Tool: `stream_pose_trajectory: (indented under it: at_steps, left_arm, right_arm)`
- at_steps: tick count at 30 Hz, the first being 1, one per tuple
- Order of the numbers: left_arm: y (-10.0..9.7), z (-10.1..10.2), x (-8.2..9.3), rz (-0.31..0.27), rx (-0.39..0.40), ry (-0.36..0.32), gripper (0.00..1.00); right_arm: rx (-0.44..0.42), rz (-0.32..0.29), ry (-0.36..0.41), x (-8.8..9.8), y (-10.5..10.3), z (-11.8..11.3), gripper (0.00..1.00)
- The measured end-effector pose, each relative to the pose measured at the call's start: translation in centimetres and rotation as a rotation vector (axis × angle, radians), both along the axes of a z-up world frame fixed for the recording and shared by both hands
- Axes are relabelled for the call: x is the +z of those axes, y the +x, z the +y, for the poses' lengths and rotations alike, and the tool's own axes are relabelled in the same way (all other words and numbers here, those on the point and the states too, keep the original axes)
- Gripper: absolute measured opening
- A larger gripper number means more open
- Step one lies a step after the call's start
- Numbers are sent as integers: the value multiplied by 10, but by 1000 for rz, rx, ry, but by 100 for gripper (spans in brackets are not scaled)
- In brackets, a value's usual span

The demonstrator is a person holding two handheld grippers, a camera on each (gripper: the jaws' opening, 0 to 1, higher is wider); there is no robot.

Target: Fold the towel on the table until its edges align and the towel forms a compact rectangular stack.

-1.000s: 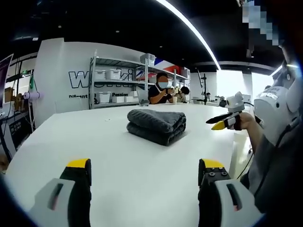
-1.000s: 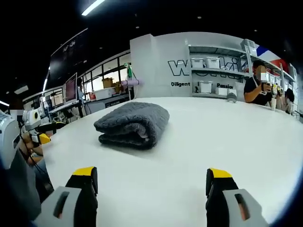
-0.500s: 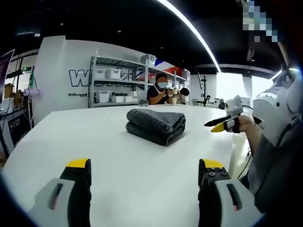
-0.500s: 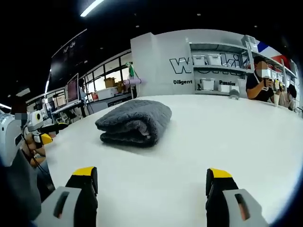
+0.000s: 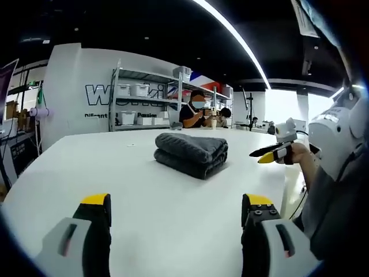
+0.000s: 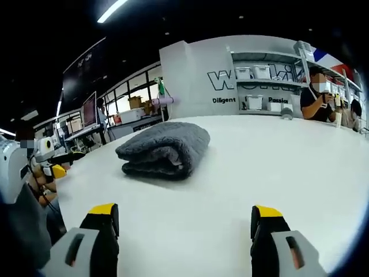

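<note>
Large wall lettering, white wall behind the shelves: dark outlined letters, begins "wo", the rest hidden by the shelves; "W" at the start in the left gripper view.
Small wall lettering, under the large letters: "Diligent"; further words partly hidden, not legible.

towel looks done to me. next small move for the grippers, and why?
Probably none beyond holding both back: the grey towel already lies as a compact folded stack on the white table, and the left gripper and right gripper are open, well short of it.
</note>
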State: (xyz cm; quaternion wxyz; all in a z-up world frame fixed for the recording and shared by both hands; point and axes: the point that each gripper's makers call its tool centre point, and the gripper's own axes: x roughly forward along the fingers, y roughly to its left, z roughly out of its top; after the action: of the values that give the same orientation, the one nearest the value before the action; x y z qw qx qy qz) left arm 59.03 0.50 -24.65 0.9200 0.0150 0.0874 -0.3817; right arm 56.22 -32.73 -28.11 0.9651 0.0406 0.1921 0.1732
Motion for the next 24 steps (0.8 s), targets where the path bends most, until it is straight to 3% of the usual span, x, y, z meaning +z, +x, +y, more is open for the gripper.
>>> stream_pose_trajectory:
  at_steps: [10,24]
  left_arm:
    - [3,1,4,-6,4,-9,99]
    - [0,0,9,-8,5,-20,98]
  right_arm:
    - [0,34,-27,-4,-1,-1,98]
    - [37,-29,22,10,-5,8,99]
